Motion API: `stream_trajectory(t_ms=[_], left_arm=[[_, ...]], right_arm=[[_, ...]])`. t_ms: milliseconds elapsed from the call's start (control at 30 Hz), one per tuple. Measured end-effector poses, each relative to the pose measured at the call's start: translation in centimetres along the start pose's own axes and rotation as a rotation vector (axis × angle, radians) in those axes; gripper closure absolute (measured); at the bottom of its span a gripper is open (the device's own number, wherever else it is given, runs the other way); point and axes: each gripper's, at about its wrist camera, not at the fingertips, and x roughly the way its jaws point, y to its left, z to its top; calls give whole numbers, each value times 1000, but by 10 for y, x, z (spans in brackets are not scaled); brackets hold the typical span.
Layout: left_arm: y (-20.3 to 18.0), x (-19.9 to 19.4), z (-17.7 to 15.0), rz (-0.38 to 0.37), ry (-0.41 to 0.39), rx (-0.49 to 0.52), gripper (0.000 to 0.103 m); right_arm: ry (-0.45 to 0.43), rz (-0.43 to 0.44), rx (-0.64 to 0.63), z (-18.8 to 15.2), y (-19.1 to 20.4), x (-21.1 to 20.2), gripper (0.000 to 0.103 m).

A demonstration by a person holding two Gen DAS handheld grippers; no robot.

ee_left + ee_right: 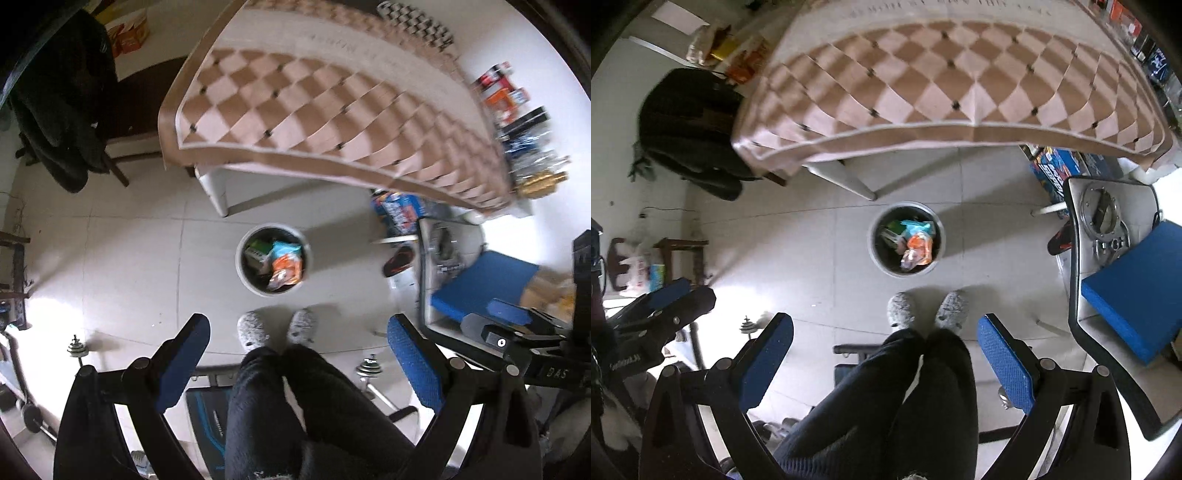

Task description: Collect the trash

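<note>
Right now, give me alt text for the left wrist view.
Round bin holding wrappers stands on the tiled floor before a checked-cloth table. The left gripper, jaws open and empty, hangs above the person's legs.

The floor [140,236] is glossy pale tile, smooth, with glare; the tablecloth [332,99] looks like matt cloth in a brown check; the bin [274,258] holds crinkled shiny wrappers [286,264]; both grippers' pads [1004,365] are blue and rough-textured on matt black arms; slippers [253,330] look fuzzy grey.
</note>
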Motion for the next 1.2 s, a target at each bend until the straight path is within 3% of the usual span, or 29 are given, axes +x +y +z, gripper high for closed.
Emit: stream_trajectory(t_ms=[233, 400, 633, 1200], left_arm=[[-18, -62, -6, -75, -55, 33, 5], [-25, -91, -16, -117, -85, 36, 5], [-27, -112, -24, -137, -112, 43, 5], [-32, -121, -26, -154, -146, 54, 0]], right_arm=[[-60, 53, -28, -18, 16, -75, 2], [-93, 84, -41, -28, 28, -106, 2], [-89, 106, -60, -40, 34, -124, 2], [-96, 120, -75, -41, 38, -138, 0]])
